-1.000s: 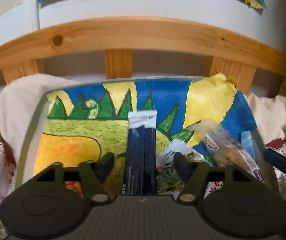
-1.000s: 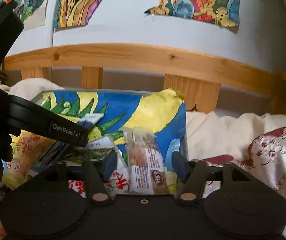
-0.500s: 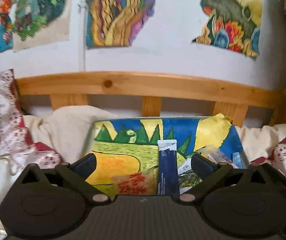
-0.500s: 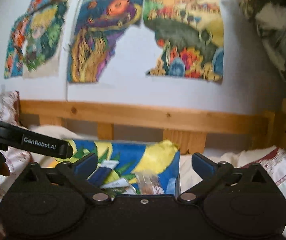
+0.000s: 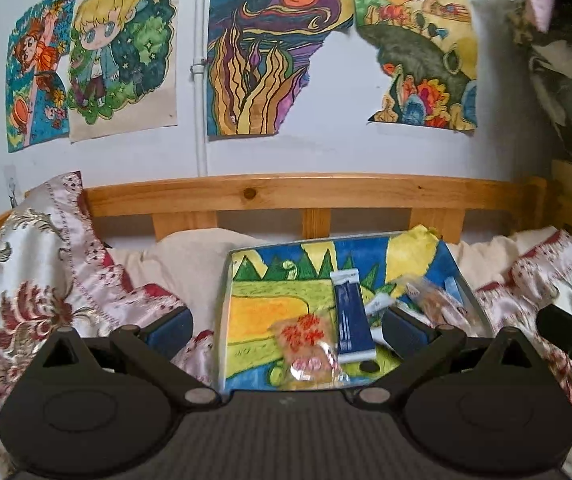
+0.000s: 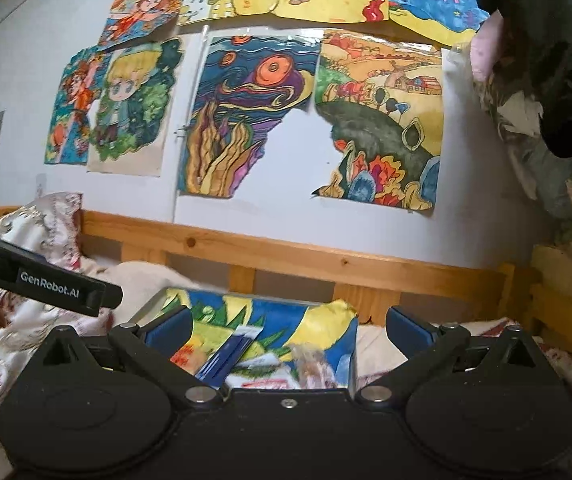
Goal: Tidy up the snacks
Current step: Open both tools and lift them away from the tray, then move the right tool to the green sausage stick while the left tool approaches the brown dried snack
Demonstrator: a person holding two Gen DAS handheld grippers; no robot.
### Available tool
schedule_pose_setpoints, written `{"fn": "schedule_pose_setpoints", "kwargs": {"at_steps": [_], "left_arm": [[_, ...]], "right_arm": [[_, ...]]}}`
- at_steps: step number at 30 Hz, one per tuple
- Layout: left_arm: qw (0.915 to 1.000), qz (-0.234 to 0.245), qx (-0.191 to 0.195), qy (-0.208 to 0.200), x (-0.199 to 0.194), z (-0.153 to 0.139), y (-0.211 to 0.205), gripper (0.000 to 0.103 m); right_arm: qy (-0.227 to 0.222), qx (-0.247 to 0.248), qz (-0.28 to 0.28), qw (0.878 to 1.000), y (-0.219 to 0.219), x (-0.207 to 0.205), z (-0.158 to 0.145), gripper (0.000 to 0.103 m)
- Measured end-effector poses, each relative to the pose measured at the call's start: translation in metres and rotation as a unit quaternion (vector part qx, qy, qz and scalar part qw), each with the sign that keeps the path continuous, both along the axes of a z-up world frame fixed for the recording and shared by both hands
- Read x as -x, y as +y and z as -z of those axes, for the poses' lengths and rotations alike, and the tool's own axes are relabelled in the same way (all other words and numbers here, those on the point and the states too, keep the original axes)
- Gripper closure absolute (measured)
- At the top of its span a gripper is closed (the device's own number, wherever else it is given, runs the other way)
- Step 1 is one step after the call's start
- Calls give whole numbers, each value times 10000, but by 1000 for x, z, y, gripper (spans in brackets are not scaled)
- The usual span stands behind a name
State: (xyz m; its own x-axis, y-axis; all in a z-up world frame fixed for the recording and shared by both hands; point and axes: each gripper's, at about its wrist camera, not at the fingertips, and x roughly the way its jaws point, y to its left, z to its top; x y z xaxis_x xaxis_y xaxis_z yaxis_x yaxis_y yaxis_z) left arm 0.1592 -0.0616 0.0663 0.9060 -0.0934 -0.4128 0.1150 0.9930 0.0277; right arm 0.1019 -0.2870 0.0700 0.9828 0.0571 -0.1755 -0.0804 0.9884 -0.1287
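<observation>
A tray (image 5: pixel 223 280) lined with a bright painted sheet lies on the bed. On it are a dark blue stick packet (image 5: pixel 352 320), a clear packet with red print (image 5: pixel 310 350) and clear-wrapped snacks (image 5: pixel 434 300) at the right. My left gripper (image 5: pixel 286 330) is open and empty, held back above the tray's near edge. My right gripper (image 6: pixel 288 330) is open and empty, raised well back from the tray (image 6: pixel 153 304). The blue packet (image 6: pixel 225 354) also shows in the right wrist view.
A wooden bed rail (image 5: pixel 306 194) runs behind the tray. Patterned bedding (image 5: pixel 45 280) lies to the left and right. Drawings hang on the wall (image 5: pixel 253 60). The left gripper's body (image 6: pixel 45 280) crosses the left of the right wrist view.
Both grippers have pulled back and up from the tray and opened wide. The blue packet, earlier between the left fingers, lies on the tray. The red-print packet now shows.
</observation>
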Motion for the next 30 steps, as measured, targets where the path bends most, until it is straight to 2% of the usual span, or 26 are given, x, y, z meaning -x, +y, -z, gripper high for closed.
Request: {"fn": "schedule_pose_setpoints", "kwargs": {"at_steps": [6,15,30], "left_arm": [[9999,114,-93,58,39,10,20,0],[9985,104,-88,533,64,43,53,0],[9936,111,-248,1097,55,88,68,0]], "right_arm": [[190,15,-76,9998,15,42,6,1],[606,389,-191,9972,45,82,28,1],[1492,375,-455,9870,64,61,57,1]]}}
